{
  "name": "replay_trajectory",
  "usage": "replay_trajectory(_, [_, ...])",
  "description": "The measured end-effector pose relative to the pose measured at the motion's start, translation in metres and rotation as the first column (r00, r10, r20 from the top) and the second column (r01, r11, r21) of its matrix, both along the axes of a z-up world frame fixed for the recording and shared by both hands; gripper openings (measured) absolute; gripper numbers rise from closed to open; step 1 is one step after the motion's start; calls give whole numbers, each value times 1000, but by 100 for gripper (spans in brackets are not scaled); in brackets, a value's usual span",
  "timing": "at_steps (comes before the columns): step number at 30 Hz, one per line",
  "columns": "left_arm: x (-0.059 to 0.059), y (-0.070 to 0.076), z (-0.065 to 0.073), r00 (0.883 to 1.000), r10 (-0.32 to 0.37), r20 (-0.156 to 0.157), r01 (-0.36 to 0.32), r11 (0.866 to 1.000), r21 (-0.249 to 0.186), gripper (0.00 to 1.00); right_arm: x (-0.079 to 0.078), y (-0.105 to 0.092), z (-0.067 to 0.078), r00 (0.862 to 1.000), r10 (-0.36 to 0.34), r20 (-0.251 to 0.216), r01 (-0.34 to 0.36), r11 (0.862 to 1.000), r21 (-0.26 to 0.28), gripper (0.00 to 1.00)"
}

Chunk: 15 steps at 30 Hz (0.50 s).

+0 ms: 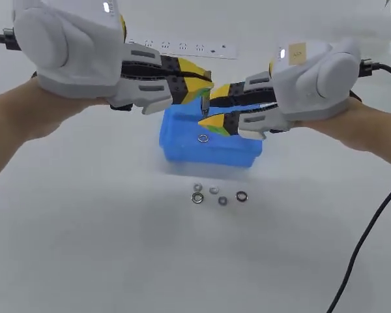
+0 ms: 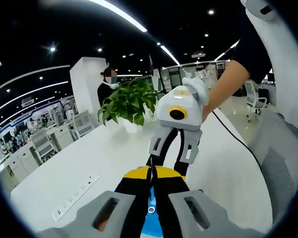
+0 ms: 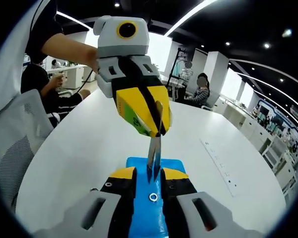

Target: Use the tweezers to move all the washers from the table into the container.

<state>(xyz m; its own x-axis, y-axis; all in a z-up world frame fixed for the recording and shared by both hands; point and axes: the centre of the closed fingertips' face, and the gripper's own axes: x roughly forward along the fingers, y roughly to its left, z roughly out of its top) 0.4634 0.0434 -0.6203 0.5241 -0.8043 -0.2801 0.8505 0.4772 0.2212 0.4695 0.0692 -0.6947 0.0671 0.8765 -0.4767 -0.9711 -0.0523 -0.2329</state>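
Observation:
Metal tweezers (image 1: 204, 104) stand upright over the blue container (image 1: 182, 147), in which one washer (image 1: 203, 138) lies. My right gripper (image 1: 208, 112) comes in from the right, shut on the middle of the tweezers (image 3: 154, 144). My left gripper (image 1: 205, 85) comes in from the left with its jaws together at the tweezers' top end. Several washers (image 1: 197, 197) lie loose on the white table just in front of the container. In the right gripper view the container (image 3: 171, 163) and its washer (image 3: 153, 197) sit below my right gripper (image 3: 153, 173).
A white power strip (image 1: 182, 47) lies at the far side of the table. A black cable (image 1: 371, 222) trails from the right gripper across the table's right side. A potted plant (image 2: 129, 101) stands at the table's far end, with people beyond it.

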Motion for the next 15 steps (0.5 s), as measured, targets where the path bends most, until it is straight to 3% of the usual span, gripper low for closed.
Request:
replay_trajectory(6, [-14,3,15,1000,22,17,-22,1000,-14,5,-1,-14,6,996,-83,-15,84,996,19,28])
replay_trajectory(9, [-26,1,19,999,30,17,-30,999,-25,5,-3,-24,10,990,-140,-30,142,989,45,32])
replay_trajectory(11, [-33,0,18,999,37,12,-37,999,-29,5,-6,-30,15,984,-173,-42,176,982,74,33])
replay_trajectory(15, [-45,2,13,999,53,-7,-53,997,-48,5,-13,-40,13,971,-221,-89,228,970,83,40])
